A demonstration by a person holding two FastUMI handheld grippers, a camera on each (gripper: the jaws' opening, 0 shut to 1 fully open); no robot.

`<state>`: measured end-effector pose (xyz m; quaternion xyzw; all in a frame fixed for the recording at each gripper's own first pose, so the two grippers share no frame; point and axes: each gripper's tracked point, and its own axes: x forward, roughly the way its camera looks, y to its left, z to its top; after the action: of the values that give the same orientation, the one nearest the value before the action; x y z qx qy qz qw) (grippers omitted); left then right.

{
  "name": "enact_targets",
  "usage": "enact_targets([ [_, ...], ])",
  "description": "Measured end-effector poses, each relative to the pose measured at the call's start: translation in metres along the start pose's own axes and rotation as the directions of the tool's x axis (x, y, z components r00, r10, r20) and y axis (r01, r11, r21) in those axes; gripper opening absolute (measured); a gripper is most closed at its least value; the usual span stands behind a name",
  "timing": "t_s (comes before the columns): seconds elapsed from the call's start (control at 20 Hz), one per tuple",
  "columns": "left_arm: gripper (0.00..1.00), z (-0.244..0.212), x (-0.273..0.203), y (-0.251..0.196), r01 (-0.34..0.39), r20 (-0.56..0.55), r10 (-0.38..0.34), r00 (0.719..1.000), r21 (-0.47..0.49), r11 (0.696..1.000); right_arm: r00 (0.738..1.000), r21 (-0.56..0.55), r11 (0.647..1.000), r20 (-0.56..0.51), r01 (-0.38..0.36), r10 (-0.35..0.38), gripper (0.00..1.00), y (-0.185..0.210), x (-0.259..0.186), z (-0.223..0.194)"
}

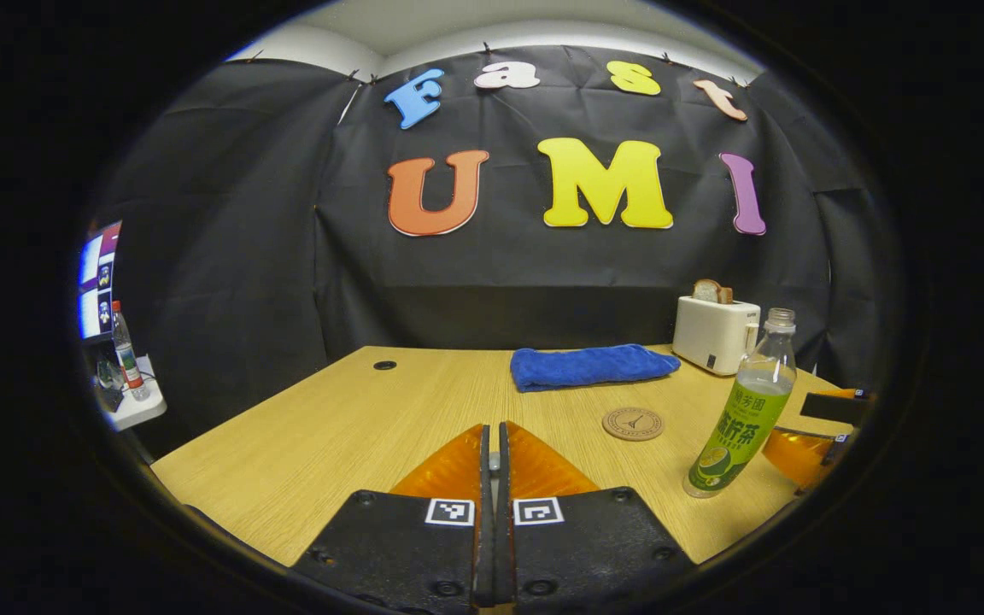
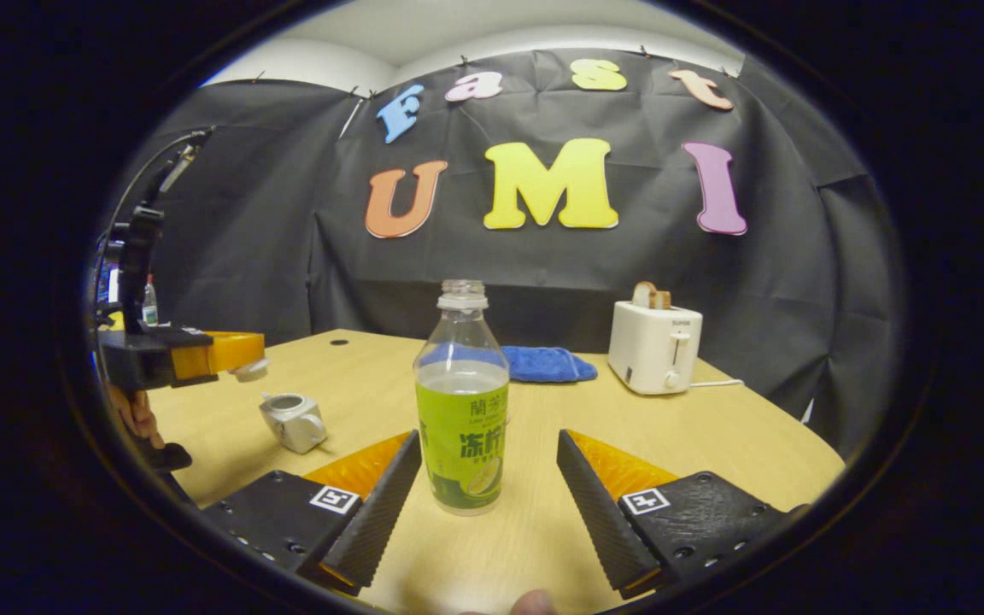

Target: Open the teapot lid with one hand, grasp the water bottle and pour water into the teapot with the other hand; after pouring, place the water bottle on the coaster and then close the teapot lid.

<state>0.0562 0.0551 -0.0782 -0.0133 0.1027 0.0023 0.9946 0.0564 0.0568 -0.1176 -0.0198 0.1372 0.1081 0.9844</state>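
A clear water bottle (image 2: 462, 401) with a green label and no cap stands upright on the wooden table (image 2: 714, 436), about half full. My right gripper (image 2: 489, 437) is open, one finger on each side of the bottle's lower part, neither touching it. A small silvery teapot (image 2: 291, 420) sits open on the table to the left. Above it my left gripper (image 2: 240, 352) holds the teapot lid (image 2: 251, 369) in the air. In the left gripper view the left gripper (image 1: 494, 431) is shut with a sliver of the lid (image 1: 494, 462) between its fingers. The round coaster (image 1: 633, 424) lies left of the bottle (image 1: 744, 410) and the right gripper (image 1: 810, 429).
A folded blue towel (image 1: 590, 366) and a white toaster (image 1: 714, 335) with a bread slice stand at the table's back. A hand (image 2: 137, 417) holds the left gripper. A side shelf with a small bottle (image 1: 126, 354) is off the table's left.
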Motion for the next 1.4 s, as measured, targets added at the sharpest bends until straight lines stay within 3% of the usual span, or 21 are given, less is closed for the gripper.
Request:
enact_targets([
  [0.45, 0.02, 0.004, -0.021, 0.015, -0.001, 0.016, 0.001, 1.0, -0.01, 1.0, 0.999, 0.017, 1.0, -0.046, 0.012, -0.011, 0.94, 0.018, 0.038, -0.006],
  [0.55, 0.02, 0.003, -0.025, 0.02, -0.002, 0.017, 0.003, 1.0, -0.013, 1.0, 0.999, 0.016, 1.0, -0.037, 0.015, -0.015, 0.83, 0.022, 0.039, -0.002],
  [0.8, 0.02, 0.003, -0.029, 0.03, -0.009, 0.022, 0.01, 1.0, -0.029, 1.0, 0.999, -0.005, 1.0, -0.042, 0.019, -0.019, 0.74, 0.024, 0.04, 0.0],
  [0.95, 0.03, 0.002, -0.03, 0.035, -0.004, 0.028, 0.005, 1.0, -0.035, 0.999, 0.999, -0.133, 0.991, -0.034, 0.011, -0.016, 0.73, 0.029, 0.042, 0.018],
  [1.1, 0.02, 0.007, -0.028, 0.038, 0.005, 0.038, -0.003, 0.999, -0.042, 0.999, 0.999, -0.304, 0.953, -0.024, 0.02, -0.028, 0.72, 0.032, 0.051, 0.033],
  [1.2, 0.02, 0.012, -0.029, 0.04, 0.011, 0.047, -0.008, 0.999, -0.05, 0.999, 0.999, -0.42, 0.907, -0.029, 0.021, -0.036, 0.72, 0.037, 0.061, 0.039],
  [1.4, 0.03, 0.018, -0.032, 0.053, 0.008, 0.066, -0.005, 0.998, -0.04, 0.999, 0.999, -0.659, 0.751, -0.052, -0.026, -0.011, 0.7, 0.059, 0.08, 0.042],
])
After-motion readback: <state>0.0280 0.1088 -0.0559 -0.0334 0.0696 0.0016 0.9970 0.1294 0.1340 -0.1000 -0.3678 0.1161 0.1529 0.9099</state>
